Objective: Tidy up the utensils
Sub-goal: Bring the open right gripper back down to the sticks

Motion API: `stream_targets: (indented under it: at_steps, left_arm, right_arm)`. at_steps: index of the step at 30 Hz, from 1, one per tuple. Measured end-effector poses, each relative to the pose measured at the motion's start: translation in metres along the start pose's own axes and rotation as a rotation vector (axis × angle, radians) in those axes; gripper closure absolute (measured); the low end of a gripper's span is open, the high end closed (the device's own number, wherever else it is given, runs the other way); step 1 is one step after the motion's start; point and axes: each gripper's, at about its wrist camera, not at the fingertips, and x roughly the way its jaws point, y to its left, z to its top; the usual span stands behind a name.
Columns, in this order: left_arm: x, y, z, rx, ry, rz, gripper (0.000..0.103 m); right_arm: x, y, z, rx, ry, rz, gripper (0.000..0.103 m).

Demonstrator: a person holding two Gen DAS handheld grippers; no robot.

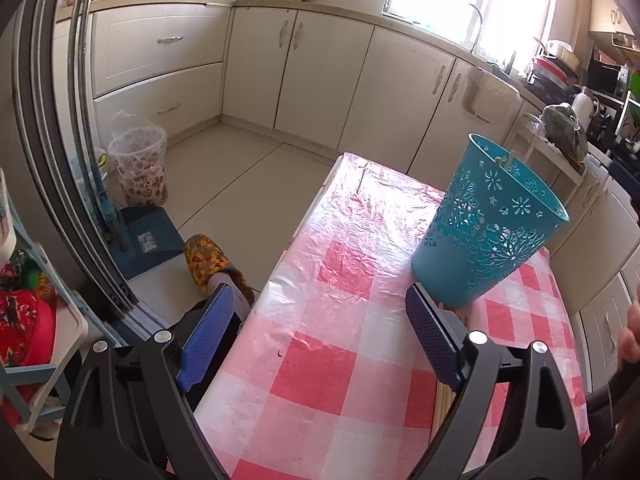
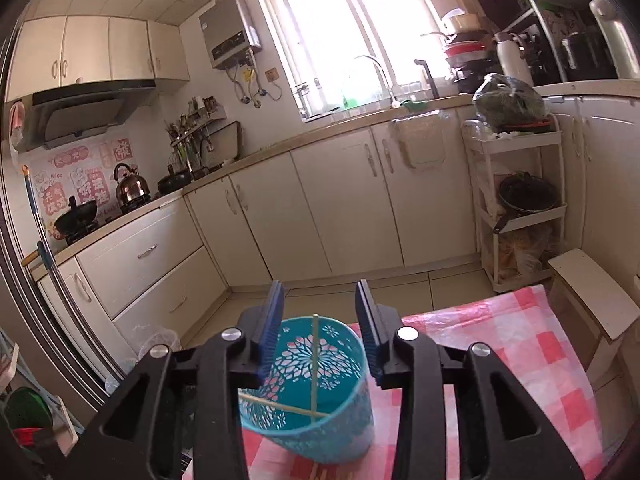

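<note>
We hold our right gripper part-open and empty just above the teal cup, where two chopsticks lean, our left gripper gapes wide beside that cup, more chopsticks lie under its right finger, and no writing is readable nearby.

Around me a kitchen — cream cabinets under a pale counter, beige tiled floor, bright window — daylight washes it out.

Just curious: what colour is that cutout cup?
Teal cup, flower cutouts; clearest in the left wrist view.
</note>
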Motion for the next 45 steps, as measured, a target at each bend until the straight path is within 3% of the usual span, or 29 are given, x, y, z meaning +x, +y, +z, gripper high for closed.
stream_targets:
  at_steps: [2,4,8,12,18,34,45]
  left_arm:
    - [-0.002,0.0,-0.003,-0.002,0.006,-0.003,0.017]
    - [-0.001,0.0,-0.006,0.001,0.019,-0.002,0.016]
    - [0.0,-0.004,-0.014,0.013,0.056,0.0,0.016]
    - [-0.007,-0.007,-0.019,0.033,0.055,0.003,0.016]
    - [-0.01,-0.006,-0.023,0.04,0.069,0.007,0.015]
    - [-0.011,-0.014,-0.033,0.1,0.059,0.055,0.015]
    - [-0.01,0.015,-0.043,0.038,0.088,0.08,0.014]
  right_arm:
    - [-0.022,-0.01,-0.02,0.006,0.027,-0.031,0.064]
    - [-0.03,-0.013,-0.051,-0.024,0.122,-0.062,0.064]
    - [-0.006,-0.019,-0.113,-0.034,0.392,-0.07,0.074]
    - [0.025,-0.01,-0.137,-0.062,0.498,-0.056,0.079]
    - [0.051,0.003,-0.144,-0.094,0.536,-0.089,0.079]
    - [0.063,0.003,-0.169,-0.134,0.556,-0.149,0.078]
    - [0.066,0.012,-0.174,-0.173,0.553,-0.187,0.076]
